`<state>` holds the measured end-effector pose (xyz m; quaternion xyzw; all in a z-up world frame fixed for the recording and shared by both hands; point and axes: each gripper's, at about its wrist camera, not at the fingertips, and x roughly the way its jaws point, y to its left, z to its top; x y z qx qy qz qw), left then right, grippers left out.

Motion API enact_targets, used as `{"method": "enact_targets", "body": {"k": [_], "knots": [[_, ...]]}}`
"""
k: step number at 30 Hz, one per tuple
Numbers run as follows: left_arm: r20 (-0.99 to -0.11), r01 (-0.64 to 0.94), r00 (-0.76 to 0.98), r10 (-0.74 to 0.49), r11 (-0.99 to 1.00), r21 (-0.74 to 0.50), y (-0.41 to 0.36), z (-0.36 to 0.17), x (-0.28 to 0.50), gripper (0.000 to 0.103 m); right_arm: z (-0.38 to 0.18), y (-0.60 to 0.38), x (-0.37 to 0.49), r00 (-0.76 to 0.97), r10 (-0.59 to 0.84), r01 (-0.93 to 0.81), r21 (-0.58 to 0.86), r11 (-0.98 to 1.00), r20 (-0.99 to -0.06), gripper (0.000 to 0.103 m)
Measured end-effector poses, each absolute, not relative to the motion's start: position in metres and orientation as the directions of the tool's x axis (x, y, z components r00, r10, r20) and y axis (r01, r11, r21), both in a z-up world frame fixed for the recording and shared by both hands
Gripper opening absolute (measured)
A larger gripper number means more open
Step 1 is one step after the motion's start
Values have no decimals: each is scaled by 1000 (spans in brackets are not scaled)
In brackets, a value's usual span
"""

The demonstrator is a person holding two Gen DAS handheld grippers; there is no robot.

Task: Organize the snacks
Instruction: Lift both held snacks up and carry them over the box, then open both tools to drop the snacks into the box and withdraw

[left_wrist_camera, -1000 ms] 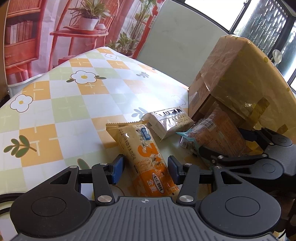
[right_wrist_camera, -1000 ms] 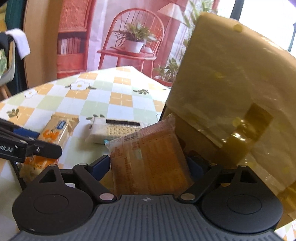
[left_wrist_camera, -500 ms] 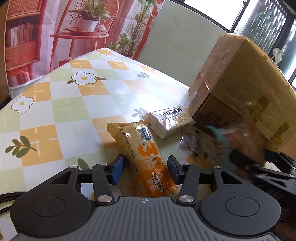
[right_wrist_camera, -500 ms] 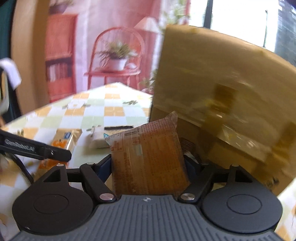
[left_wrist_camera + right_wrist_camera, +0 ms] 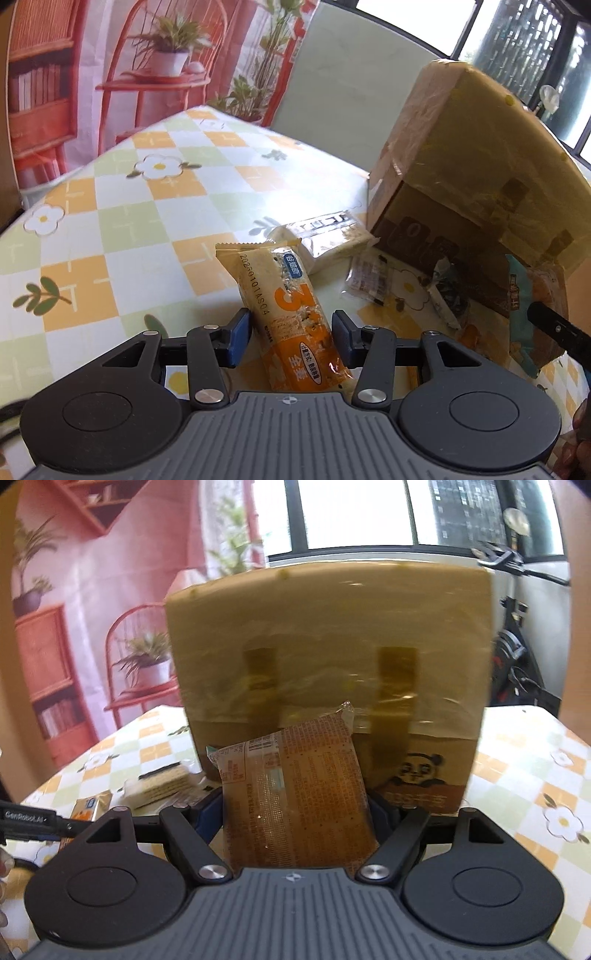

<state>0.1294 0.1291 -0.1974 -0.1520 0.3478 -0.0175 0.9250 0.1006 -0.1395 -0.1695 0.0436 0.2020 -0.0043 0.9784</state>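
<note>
Snacks are split between my two tongs. My left gripper (image 5: 291,341) straddles the orange wholewheat bar (image 5: 286,314), which lies lengthwise on the checked tablecloth (image 5: 110,229). The blue pads (image 5: 238,338) are closing in on the bar, yet I can see slivers of daylight on both sides, so they do not press on it yet. I judge the lengthwise lie suits me: the pads meet the narrow sides of the wrapper.

My right gripper (image 5: 295,812) is clamped on the brown bread packet (image 5: 295,797), standing it upright with the printed back facing me. It is held squarely before the cardboard box (image 5: 332,664), whose taped flap stands up behind it at twelve o'clock. I take that as lining up to drop the packet in, the box being where the snacks go.

The left view shows what the right hides. At twelve o'clock from the bar lies a silver cracker pack (image 5: 325,236), touching the bar's far end. At two o'clock small clear sachets (image 5: 367,277) sit near the box's open mouth, and the packet's teal front shows at three o'clock. The right view gives the panda print on the box front and the bar only as a corner at nine o'clock behind my left tongs.
</note>
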Motion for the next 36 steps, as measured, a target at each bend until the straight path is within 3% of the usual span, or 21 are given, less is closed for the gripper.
{"method": "enact_targets", "body": {"k": [11, 22, 28, 36], "knots": [[-546, 31, 824, -147, 976, -216, 106, -142, 120, 50, -142, -171, 69, 961, -24, 74, 173, 982, -275, 78], [-363, 238, 886, -289, 955, -180, 62, -47, 135, 50, -76, -203, 49, 994, -41, 62, 219, 974, -102, 78], [-343, 326, 863, -371, 928, -182, 26, -19, 182, 50, -36, -215, 74, 998, -29, 40, 190, 981, -60, 78], [-364, 356, 854, -372, 928, -112, -21, -3, 245, 50, -18, -230, 144, 996, -30, 42, 160, 986, -81, 78]]}}
